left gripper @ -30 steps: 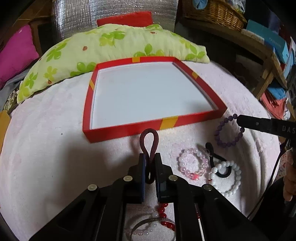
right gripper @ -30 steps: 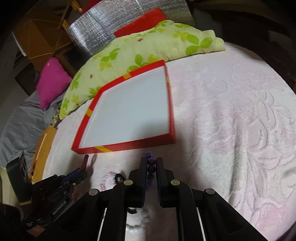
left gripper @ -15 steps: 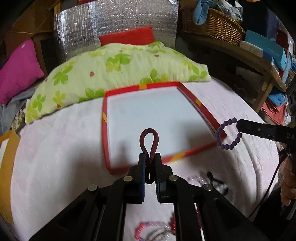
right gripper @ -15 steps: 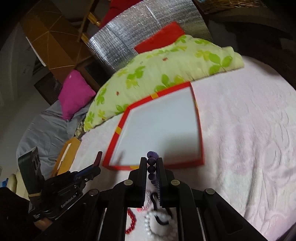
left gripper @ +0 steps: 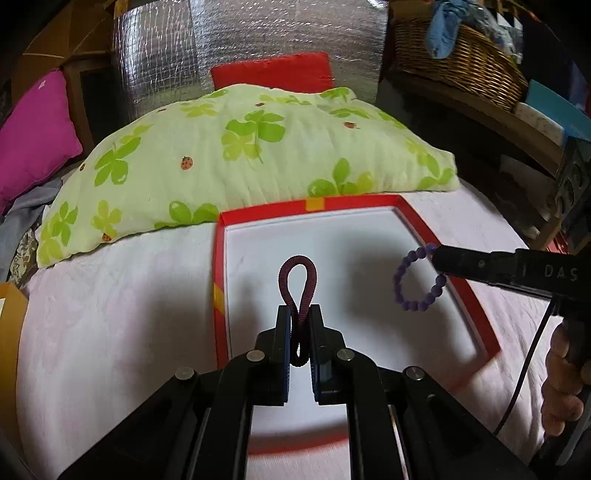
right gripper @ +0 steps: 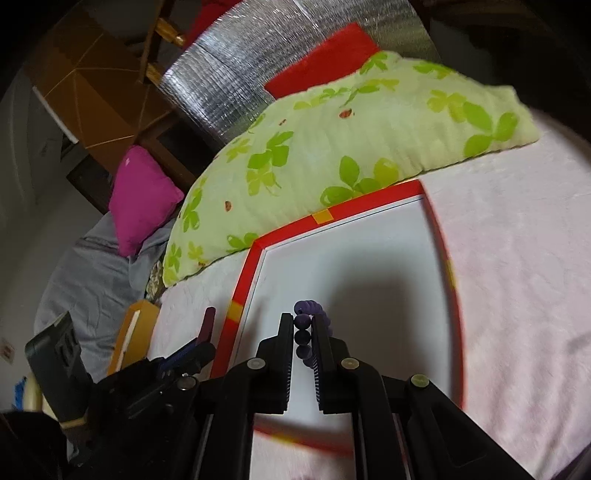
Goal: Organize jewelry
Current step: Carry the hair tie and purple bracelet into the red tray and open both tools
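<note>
A: Two grippers, both loaded. Left gripper (left gripper: 300,312) has its jaws pressed together on a dark maroon coiled hair tie (left gripper: 298,280); the loop sticks up out of the fingertips and the tail hangs between the pads.

B: Right one?

A: Right gripper (right gripper: 303,320) pinches a purple bead bracelet (right gripper: 303,325). In its own view, beads sit stacked in the narrow slot between the jaws, with more bunched at the tip. From the left view the same bracelet (left gripper: 419,280) hangs as an open ring off the fingertips of the right gripper (left gripper: 437,260), which reaches in from the right.

B: Where are they relative to the box?

A: Both are above the red-rimmed tray (left gripper: 218,258), which has a white floor and yellow patches on the rim. The hair tie is over the near-left part of the floor, the bracelet over the right side near the right rim. Neither item touches the floor. Both cast shadows on the white.

B: Anything already in the tray?

A: No other items visible on the visible part of the floor; the near edge is blurred and partly hidden by the gripper bodies.

B: Surroundings?

A: The tray sits on a pale pink textured blanket (right gripper: 517,277). At its far edge is a light green clover-print pillow (left gripper: 240,147), with a red cushion (left gripper: 271,72) and silver foil sheet (left gripper: 258,33) behind it. A magenta cushion (left gripper: 33,133) is far left, a wicker basket (left gripper: 465,66) far right on a wooden shelf. A person's hand (left gripper: 563,387) grips the right handle at the right edge.
</note>
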`<action>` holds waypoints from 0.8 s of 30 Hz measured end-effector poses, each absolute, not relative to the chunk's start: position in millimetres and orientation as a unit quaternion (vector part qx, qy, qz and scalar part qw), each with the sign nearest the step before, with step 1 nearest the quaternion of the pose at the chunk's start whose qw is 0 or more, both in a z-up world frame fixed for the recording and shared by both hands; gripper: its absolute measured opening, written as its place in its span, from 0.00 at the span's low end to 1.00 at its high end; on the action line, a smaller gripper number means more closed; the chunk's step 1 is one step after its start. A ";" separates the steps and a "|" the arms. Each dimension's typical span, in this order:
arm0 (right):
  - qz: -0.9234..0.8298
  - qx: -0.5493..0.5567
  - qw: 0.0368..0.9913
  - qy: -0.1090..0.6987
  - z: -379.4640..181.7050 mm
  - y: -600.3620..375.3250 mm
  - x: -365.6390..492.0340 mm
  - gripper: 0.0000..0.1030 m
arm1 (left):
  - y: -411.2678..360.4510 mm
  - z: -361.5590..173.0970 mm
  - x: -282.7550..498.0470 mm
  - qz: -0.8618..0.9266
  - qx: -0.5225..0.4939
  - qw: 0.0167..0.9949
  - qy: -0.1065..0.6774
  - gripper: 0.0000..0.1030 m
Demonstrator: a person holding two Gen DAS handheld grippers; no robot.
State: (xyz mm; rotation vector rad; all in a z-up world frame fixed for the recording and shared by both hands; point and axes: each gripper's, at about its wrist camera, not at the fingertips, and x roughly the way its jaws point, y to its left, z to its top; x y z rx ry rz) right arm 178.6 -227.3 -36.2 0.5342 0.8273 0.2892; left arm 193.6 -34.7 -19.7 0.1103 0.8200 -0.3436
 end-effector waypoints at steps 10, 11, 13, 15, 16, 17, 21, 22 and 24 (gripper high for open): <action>0.129 0.269 0.866 0.401 -53.9 -223.4 249.1 0.10 | -45.4 -41.8 247.0 -0.154 0.063 0.897 0.409 0.09; 0.123 0.270 0.865 0.405 -57.0 -224.8 253.5 0.11 | -46.4 -45.1 250.0 -0.151 0.065 0.896 0.411 0.09; 0.110 0.257 0.868 0.410 -61.1 -225.6 259.8 0.10 | -47.4 -50.9 255.2 -0.145 0.067 0.894 0.418 0.09; 0.094 0.234 0.874 0.415 -64.2 -224.9 264.1 0.10 | -49.3 -55.6 257.9 -0.143 0.070 0.894 0.419 0.09; 0.092 0.232 0.874 0.417 -65.7 -225.7 265.2 0.10 | -50.6 -57.0 258.9 -0.142 0.072 0.893 0.420 0.09; 0.090 0.229 0.874 0.419 -67.7 -226.4 266.1 0.10 | -52.1 -58.2 259.3 -0.144 0.072 0.892 0.422 0.09; 0.070 0.204 0.878 0.428 -72.5 -227.0 267.4 0.10 | -58.2 -59.6 260.3 -0.148 0.075 0.890 0.424 0.09; 0.067 0.199 0.879 0.428 -72.8 -227.4 267.2 0.10 | -59.3 -59.8 260.5 -0.147 0.075 0.890 0.425 0.09; 0.061 0.192 0.881 0.429 -72.4 -228.1 267.2 0.11 | -61.6 -60.0 261.0 -0.146 0.076 0.890 0.425 0.09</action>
